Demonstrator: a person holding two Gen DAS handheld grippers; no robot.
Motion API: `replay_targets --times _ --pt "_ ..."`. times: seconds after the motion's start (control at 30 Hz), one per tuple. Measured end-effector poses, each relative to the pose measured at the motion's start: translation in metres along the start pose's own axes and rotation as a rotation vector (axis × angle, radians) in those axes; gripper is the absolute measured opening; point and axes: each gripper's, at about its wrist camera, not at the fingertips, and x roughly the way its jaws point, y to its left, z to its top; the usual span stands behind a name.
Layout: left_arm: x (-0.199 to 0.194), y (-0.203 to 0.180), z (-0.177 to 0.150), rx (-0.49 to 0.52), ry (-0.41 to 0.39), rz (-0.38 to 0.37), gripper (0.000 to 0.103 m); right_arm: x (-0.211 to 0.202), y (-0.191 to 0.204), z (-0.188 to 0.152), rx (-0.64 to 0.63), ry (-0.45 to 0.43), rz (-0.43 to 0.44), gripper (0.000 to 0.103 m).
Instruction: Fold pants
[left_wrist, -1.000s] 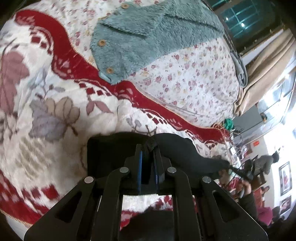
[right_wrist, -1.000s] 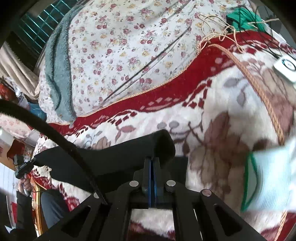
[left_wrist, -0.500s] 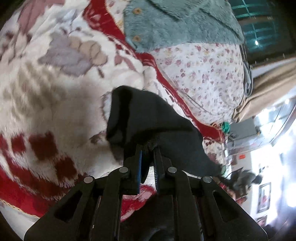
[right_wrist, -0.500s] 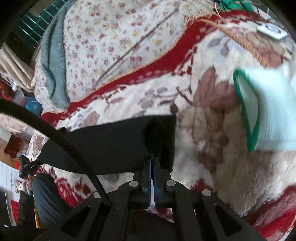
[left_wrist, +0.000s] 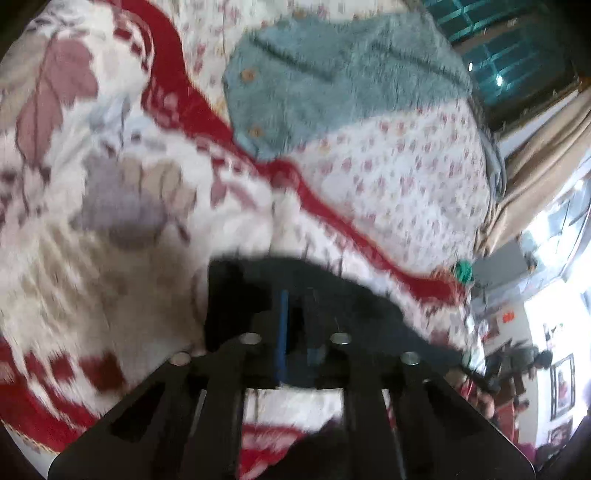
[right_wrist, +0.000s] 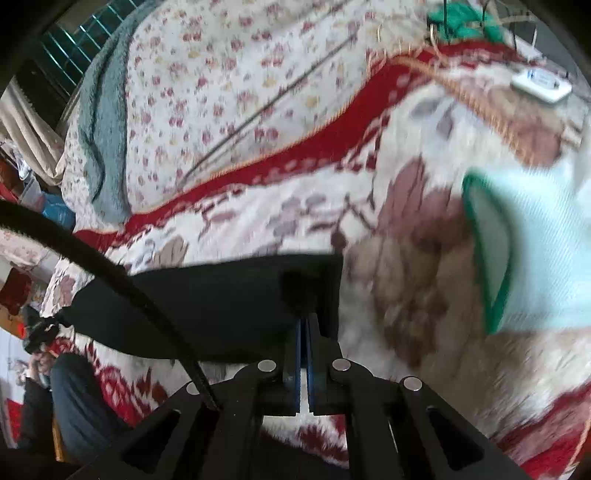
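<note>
pants (right_wrist: 221, 295): black, on floral blanket (right_wrist: 406, 229) on bed | right gripper (right_wrist: 303, 325): fingers pinching pants corner | left gripper (left_wrist: 295, 325): fingers have just been closing, pinching pants' other end | grey fleece (left_wrist: 332, 74) well beyond

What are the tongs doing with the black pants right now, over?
Left tongs and right tongs both shut on the black fabric pants. Pants stretched between them over the red-and-cream floral plush blanket. Pale green-trimmed cloth lies to the right, apart.
</note>
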Motion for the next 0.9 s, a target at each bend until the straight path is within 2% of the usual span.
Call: replay_targets --times 0.03,0.07,0.1,0.17,0.23,0.33,0.4,0.47,0.5,0.57,0.6,0.67,0.73,0.8,0.87,0.9 --pt "-0.008 0.002 0.004 -0.007 -0.044 -0.021 0.005 -0.004 0.0 0.002 -0.004 -0.03 -0.011 0.001" --pt "-0.011 0.006 0.004 -0.018 -0.057 -0.042 0.005 -0.004 -0.001 0.003 -0.015 -0.037 -0.006 0.001" --pt "-0.01 0.011 0.002 -0.037 -0.046 -0.06 0.005 0.002 -0.003 0.0 -0.024 -0.003 0.007 0.001" --pt "0.001 0.024 -0.005 -0.067 0.011 -0.033 0.005 0.014 -0.007 -0.006 -0.031 0.045 -0.01 0.001" --pt "0.009 0.029 -0.012 -0.081 0.049 -0.024 0.005 0.026 -0.012 -0.011 -0.028 0.107 0.022 0.001" --pt "0.012 0.016 -0.018 -0.065 0.076 -0.073 0.006 0.027 -0.011 -0.014 -0.041 0.108 0.003 0.002" --pt "0.02 0.005 -0.018 -0.06 0.102 -0.123 0.006 0.025 -0.012 -0.012 -0.03 0.106 -0.017 0.006" --pt "0.034 -0.003 -0.018 -0.053 0.15 -0.141 0.006 0.025 -0.011 -0.012 -0.033 0.114 -0.042 0.013" --pt "0.043 -0.006 -0.017 -0.049 0.178 -0.131 0.006 0.025 -0.011 -0.011 -0.034 0.113 -0.053 0.014" --pt "0.072 -0.005 -0.012 -0.042 0.239 -0.046 0.006 0.024 -0.01 -0.011 -0.04 0.112 -0.064 0.015" --pt "0.088 0.0 -0.004 -0.051 0.243 -0.009 0.005 0.023 -0.009 -0.011 -0.044 0.111 -0.073 0.015" --pt "0.103 0.006 0.014 -0.088 0.206 0.018 0.005 0.021 -0.008 -0.01 -0.043 0.108 -0.084 0.015" --pt "0.115 0.005 0.033 -0.069 0.166 0.099 0.005 0.019 -0.007 -0.011 -0.043 0.112 -0.087 0.015" --pt "0.129 0.004 0.044 -0.06 0.179 0.164 0.005 0.015 -0.004 -0.011 -0.059 0.116 -0.099 0.015" --pt "0.13 0.0 0.048 -0.04 0.179 0.172 0.006 0.011 -0.001 -0.011 -0.078 0.12 -0.111 0.016" --pt "0.122 -0.009 0.048 -0.021 0.168 0.139 0.006 0.01 0.0 -0.011 -0.086 0.121 -0.116 0.016"
